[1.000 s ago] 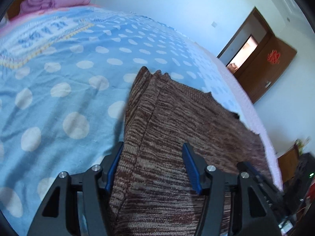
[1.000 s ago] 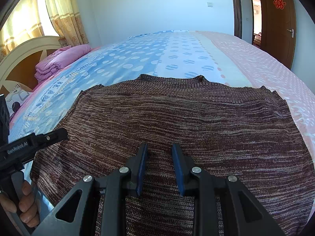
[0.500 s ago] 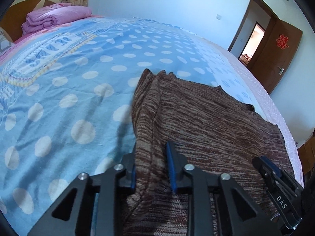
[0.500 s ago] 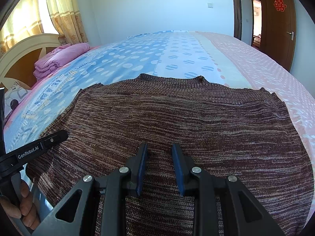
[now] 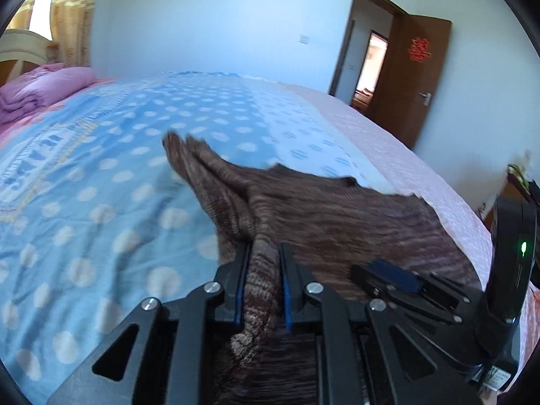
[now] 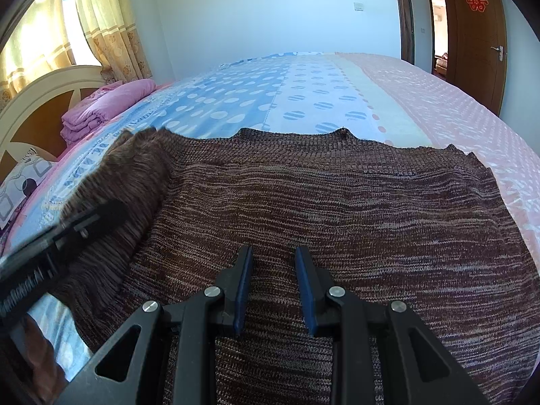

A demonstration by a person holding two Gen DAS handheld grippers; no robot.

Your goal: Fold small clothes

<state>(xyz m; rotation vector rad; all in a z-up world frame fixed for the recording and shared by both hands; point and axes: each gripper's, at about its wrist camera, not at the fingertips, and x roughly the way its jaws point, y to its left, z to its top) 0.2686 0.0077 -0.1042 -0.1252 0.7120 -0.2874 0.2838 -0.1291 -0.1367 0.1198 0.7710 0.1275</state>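
The left gripper (image 5: 264, 260) grips a bunched fold of a brown marled knit sweater (image 6: 337, 209) between its blue pads, its jaws having just been closing onto the knit. The pinched edge is raised off the bedspread and its left sleeve side trails away as a ridge toward the far left. In the right wrist view the same gripper (image 6: 111, 207) appears blurred at the near left, with that side of the sweater lifted and folding inward.

The right gripper (image 6: 274, 253) hovers low over the near middle of the sweater, its jaws a narrow gap apart with nothing between the pads — whether its tips touch the knit cannot be told.

The sweater lies spread flat across the near part of the bed, neckline (image 6: 292, 132) at the far edge and the right side flat to the right. Under it — a blue bedspread with pale dots (image 5: 101, 202), turning pink toward the right. A folded pink quilt (image 6: 104, 104) sits at the far left by a cream headboard (image 6: 44, 84). A brown door (image 6: 476, 40) bearing a red paper ornament stands at the far right.
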